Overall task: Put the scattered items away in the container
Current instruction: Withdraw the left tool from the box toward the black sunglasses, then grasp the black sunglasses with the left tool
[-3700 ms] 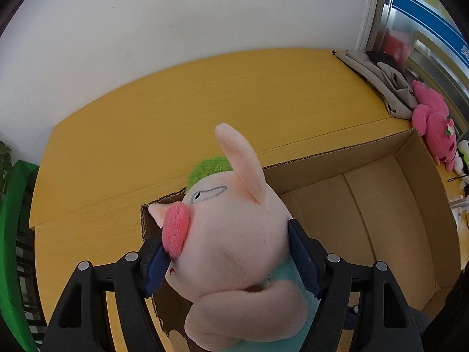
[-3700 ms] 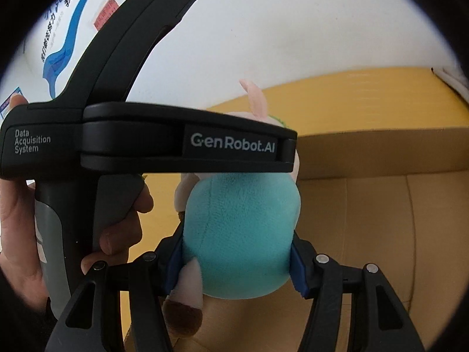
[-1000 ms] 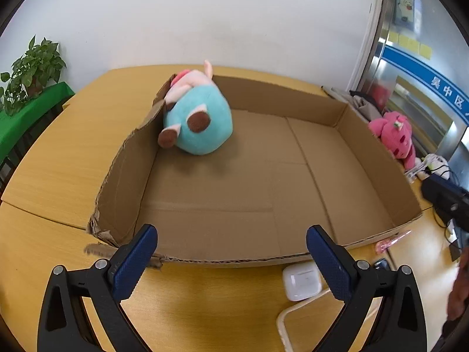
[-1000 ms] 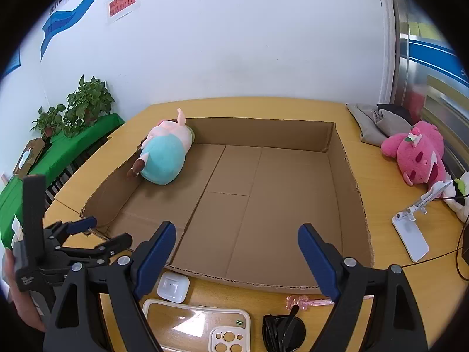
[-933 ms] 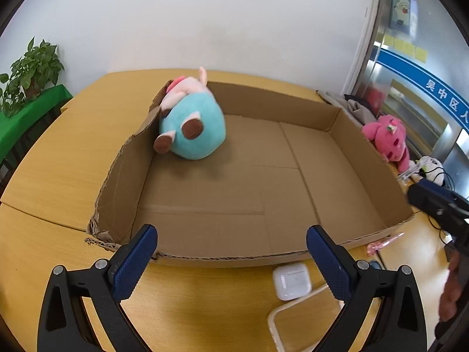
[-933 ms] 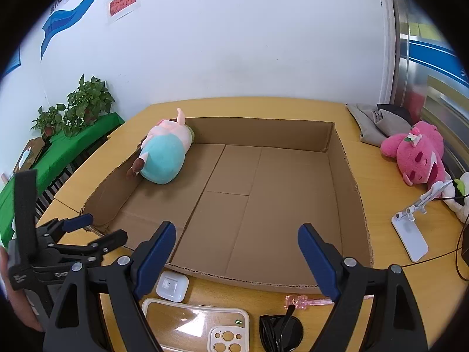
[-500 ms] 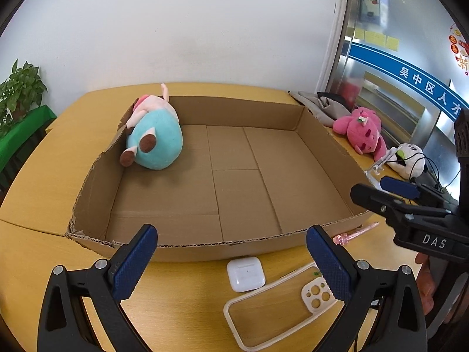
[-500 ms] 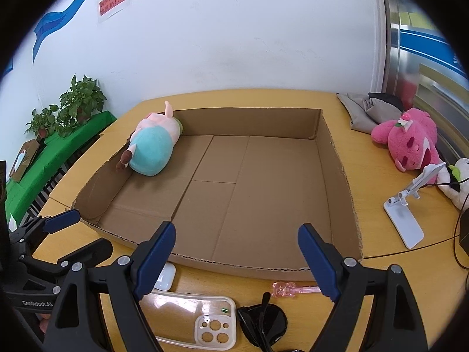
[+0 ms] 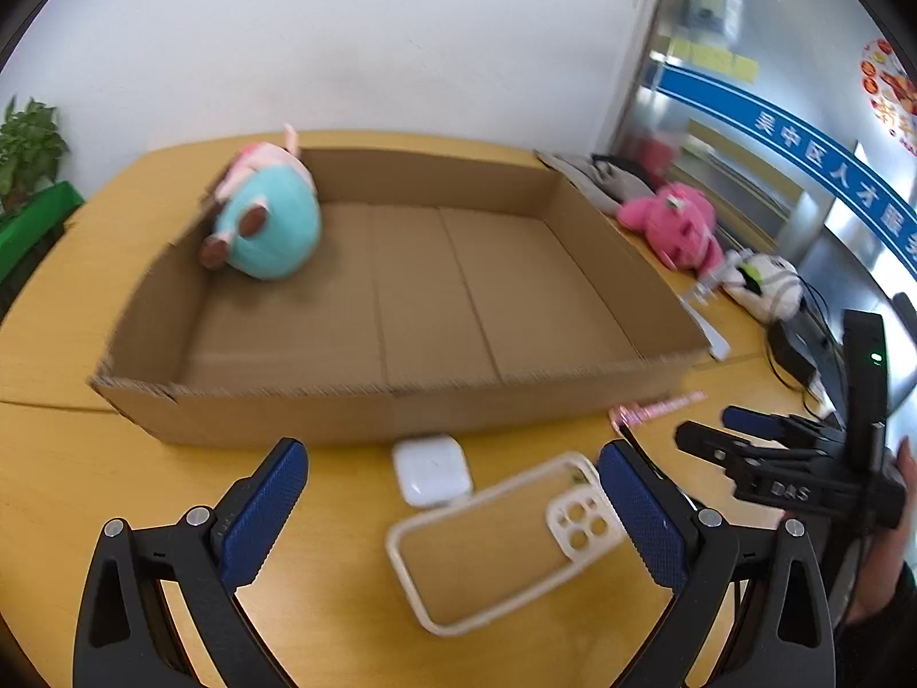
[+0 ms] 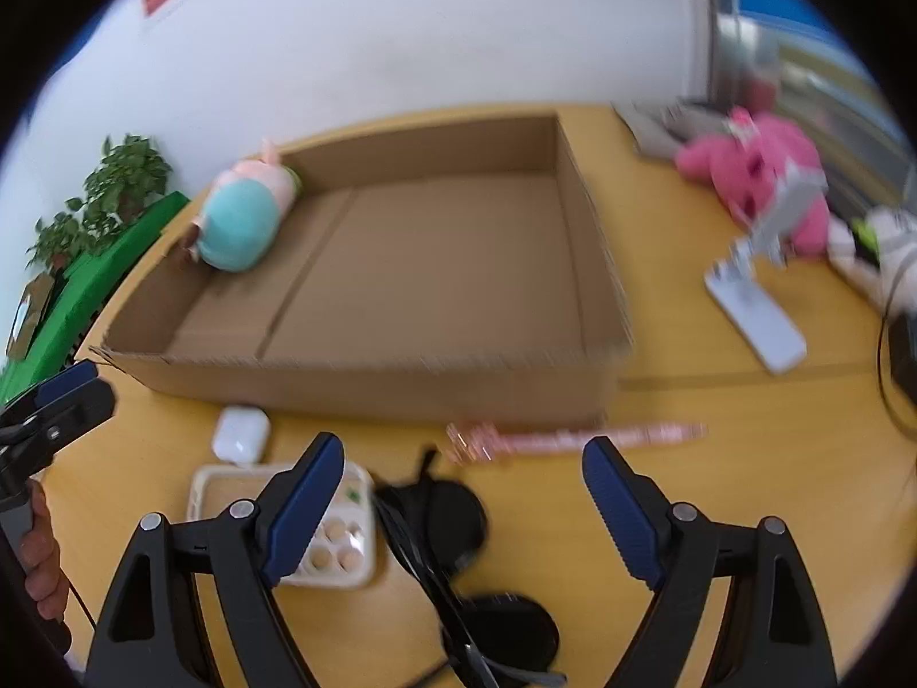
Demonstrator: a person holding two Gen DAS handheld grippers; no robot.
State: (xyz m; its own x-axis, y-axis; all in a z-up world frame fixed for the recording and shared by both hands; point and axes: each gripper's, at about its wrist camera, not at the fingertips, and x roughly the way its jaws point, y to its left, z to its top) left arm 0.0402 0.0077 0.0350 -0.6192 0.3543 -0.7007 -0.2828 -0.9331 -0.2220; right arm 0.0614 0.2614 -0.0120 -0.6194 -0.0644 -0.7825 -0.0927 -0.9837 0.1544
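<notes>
A shallow cardboard box (image 9: 401,401) (image 10: 367,384) lies on the wooden table with a teal and pink pig plush (image 9: 266,223) (image 10: 240,223) in its far left corner. In front of the box lie a white earbud case (image 9: 430,470) (image 10: 240,436), a clear phone case (image 9: 504,539) (image 10: 344,550), black sunglasses (image 10: 453,522) and a pink pen (image 9: 653,407) (image 10: 567,436). My left gripper (image 9: 453,510) is open and empty above the earbud case and phone case. My right gripper (image 10: 464,499) is open and empty above the sunglasses.
A pink plush (image 9: 676,229) (image 10: 756,172), a white phone stand (image 10: 756,309), grey cloth (image 9: 596,178) and a white plush with cables (image 9: 762,281) sit right of the box. A green stand with plants (image 10: 97,241) is at the left.
Both grippers let go of the pig plush, left it in the box and drew back and down toward the small items at the table's front edge. Both views are now blurred.
</notes>
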